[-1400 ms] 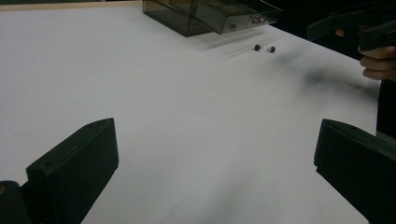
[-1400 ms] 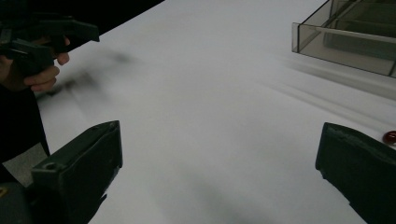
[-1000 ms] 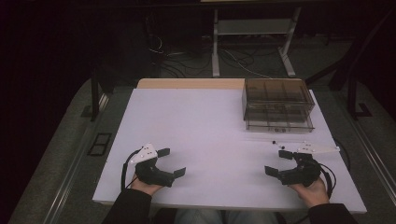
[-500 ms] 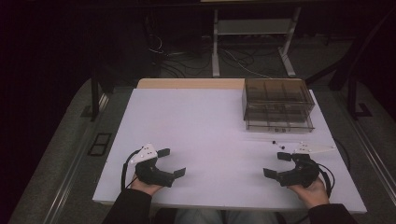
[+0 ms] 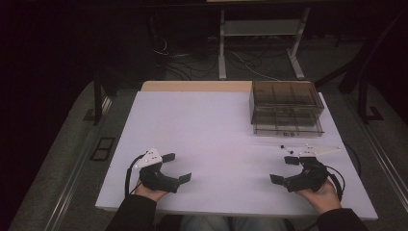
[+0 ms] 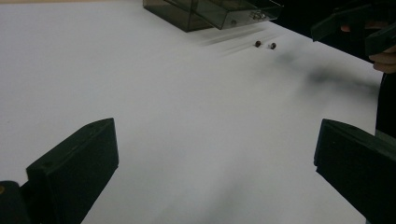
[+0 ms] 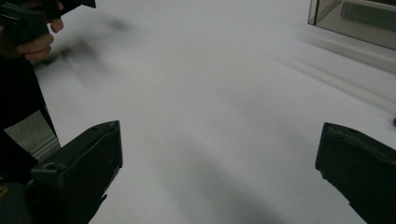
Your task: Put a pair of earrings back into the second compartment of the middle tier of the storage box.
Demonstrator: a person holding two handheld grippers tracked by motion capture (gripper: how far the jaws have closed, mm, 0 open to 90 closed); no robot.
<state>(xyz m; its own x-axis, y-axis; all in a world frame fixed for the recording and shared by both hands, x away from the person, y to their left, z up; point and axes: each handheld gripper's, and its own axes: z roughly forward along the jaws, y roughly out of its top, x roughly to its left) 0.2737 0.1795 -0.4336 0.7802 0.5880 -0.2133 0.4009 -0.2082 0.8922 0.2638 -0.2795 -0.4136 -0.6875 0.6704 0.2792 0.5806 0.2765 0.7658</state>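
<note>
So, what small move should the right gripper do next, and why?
Probably move the right gripper forward toward the two small dark beads on the white table. Its jaws stand wide apart and hold nothing. The beads lie loose just ahead of it, in front of the smoky plastic drawer box, so they look like the nearest things to pick up.

No legible text (anywhere here)

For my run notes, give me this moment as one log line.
left gripper: open, holding nothing | right gripper: open, holding nothing | two small dark beads: on table, near clear drawer box, untouched
</note>
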